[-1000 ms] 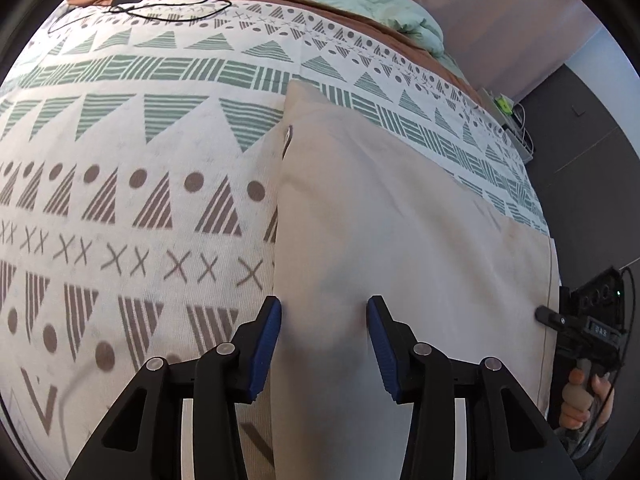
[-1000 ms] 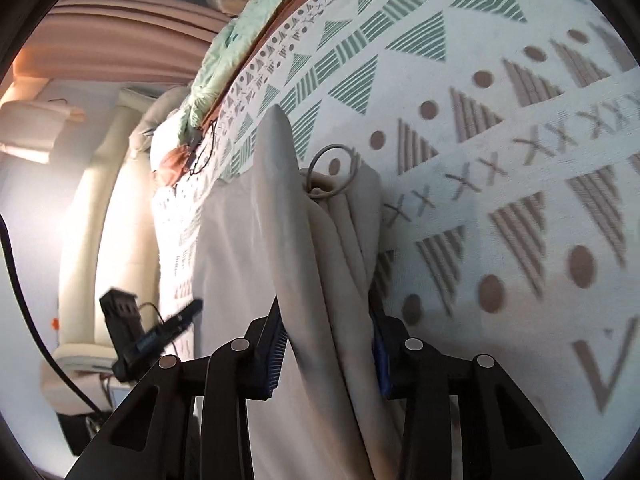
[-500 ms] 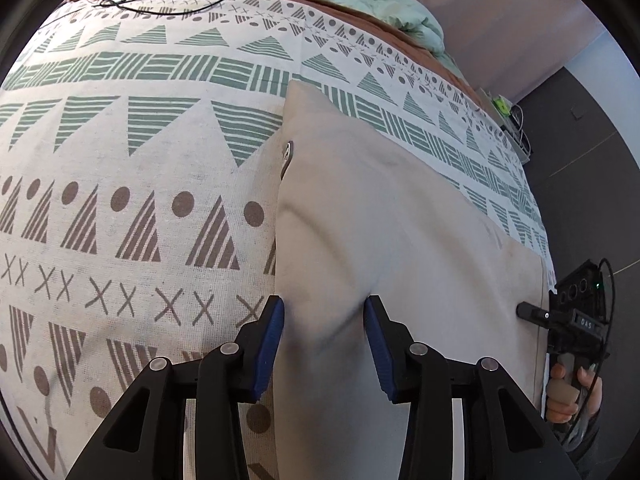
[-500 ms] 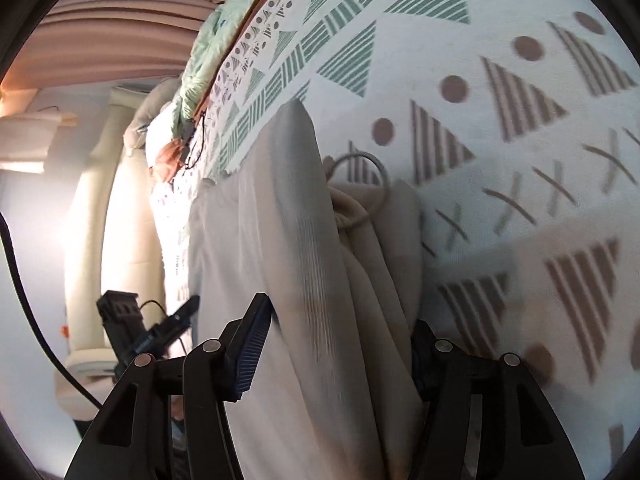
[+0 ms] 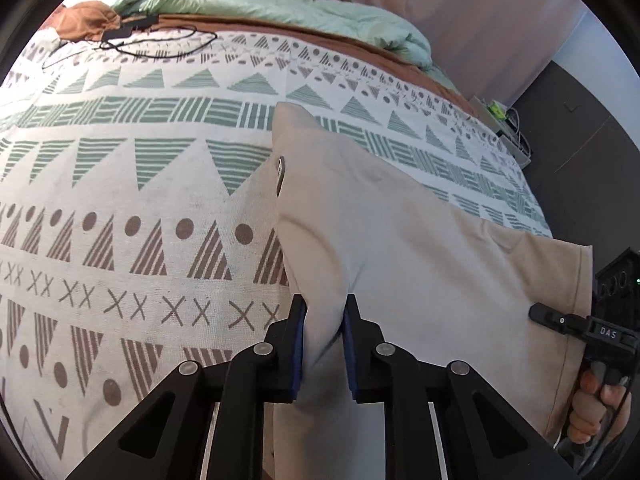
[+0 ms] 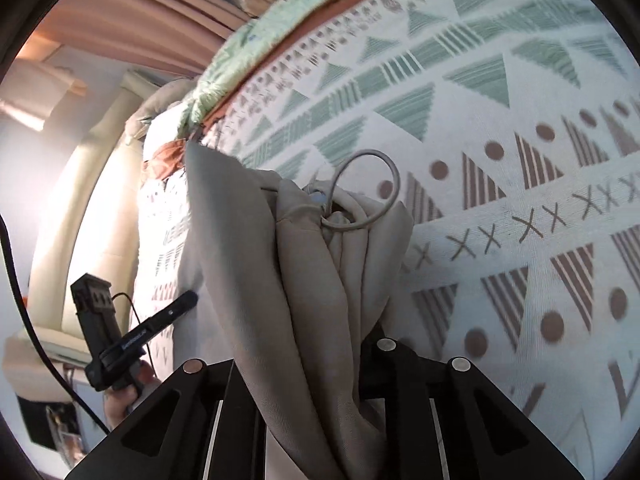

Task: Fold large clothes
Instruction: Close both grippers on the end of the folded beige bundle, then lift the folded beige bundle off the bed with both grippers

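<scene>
1. Left wrist view: the left gripper [image 5: 323,334] is closed on a fold of the beige cloth garment [image 5: 420,280], which spreads ahead over the patterned white bedspread [image 5: 120,208].
2. Right wrist view: the right gripper [image 6: 320,364] has the bunched garment [image 6: 320,280] between its fingers; I cannot tell its grip, the cloth hides them.

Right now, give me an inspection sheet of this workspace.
Surface: patterned bedspread with green and brown triangles, dots, crosses.
Job's things: beige garment lying on the spread, bunched in folds with a drawcord loop.
Clutter: green duvet heaped at the far edge.
Claws: left claw shut on garment; right claw fingertips hidden by cloth.
Cables: black cable looped on the spread.
Surroundings: pink curtain, dark cabinet.
</scene>
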Demonstrator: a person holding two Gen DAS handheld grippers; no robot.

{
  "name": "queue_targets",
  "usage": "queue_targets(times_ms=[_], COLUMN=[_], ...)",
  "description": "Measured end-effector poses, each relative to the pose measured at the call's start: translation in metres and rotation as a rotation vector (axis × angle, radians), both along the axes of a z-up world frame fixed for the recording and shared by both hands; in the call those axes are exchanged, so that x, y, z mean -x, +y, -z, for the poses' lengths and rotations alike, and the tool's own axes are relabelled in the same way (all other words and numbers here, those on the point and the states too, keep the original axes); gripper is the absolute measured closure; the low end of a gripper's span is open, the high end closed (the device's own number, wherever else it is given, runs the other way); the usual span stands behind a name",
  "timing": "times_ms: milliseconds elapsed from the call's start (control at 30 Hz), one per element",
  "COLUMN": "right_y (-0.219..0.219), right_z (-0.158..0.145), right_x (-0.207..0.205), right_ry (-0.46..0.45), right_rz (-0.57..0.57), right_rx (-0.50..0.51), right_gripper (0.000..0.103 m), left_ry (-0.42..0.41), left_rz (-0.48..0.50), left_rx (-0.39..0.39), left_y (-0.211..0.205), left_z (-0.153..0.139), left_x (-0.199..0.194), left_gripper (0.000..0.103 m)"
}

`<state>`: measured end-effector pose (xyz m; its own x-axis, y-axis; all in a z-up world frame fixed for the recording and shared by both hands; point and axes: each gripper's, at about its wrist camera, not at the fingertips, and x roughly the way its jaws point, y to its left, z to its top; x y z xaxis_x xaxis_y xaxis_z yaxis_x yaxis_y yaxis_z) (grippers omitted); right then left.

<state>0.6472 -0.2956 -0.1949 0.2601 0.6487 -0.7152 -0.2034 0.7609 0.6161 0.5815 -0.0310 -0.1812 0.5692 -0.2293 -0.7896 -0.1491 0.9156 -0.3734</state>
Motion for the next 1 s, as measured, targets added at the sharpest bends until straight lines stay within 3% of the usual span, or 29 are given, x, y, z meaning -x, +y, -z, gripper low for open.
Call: queue_targets(times_ms=[367,700,800,1000], right_y=[0.001,-0.013,-0.014,-0.019], right_z=[-0.091,-0.137,-0.149,-0.184], right_x=[0.078,0.14,0.153,0.181], right_ry=[-0.156,-0.242,-0.272,-0.352], right_rz=[0.004,0.031,0.033,0.025], right_rx=[-0.013,-0.054,-0.063,-0.079], right_gripper=[0.088,0.088,0.088,0.088], left_ry=[-0.161,-0.242,-0.284,-0.37], left_rz=[-0.009,0.001,-0.005,0.003], left_rx=[-0.003,-0.001,0.027,0.001], left_y=[-0.012,-0.025,-0.024,-0.033], left_z=[-0.087,-0.143,-0.156,-0.192], left_x=[0.066,0.123,0.14,0.167], left_gripper=[0.09,0.091,0.092,0.092])
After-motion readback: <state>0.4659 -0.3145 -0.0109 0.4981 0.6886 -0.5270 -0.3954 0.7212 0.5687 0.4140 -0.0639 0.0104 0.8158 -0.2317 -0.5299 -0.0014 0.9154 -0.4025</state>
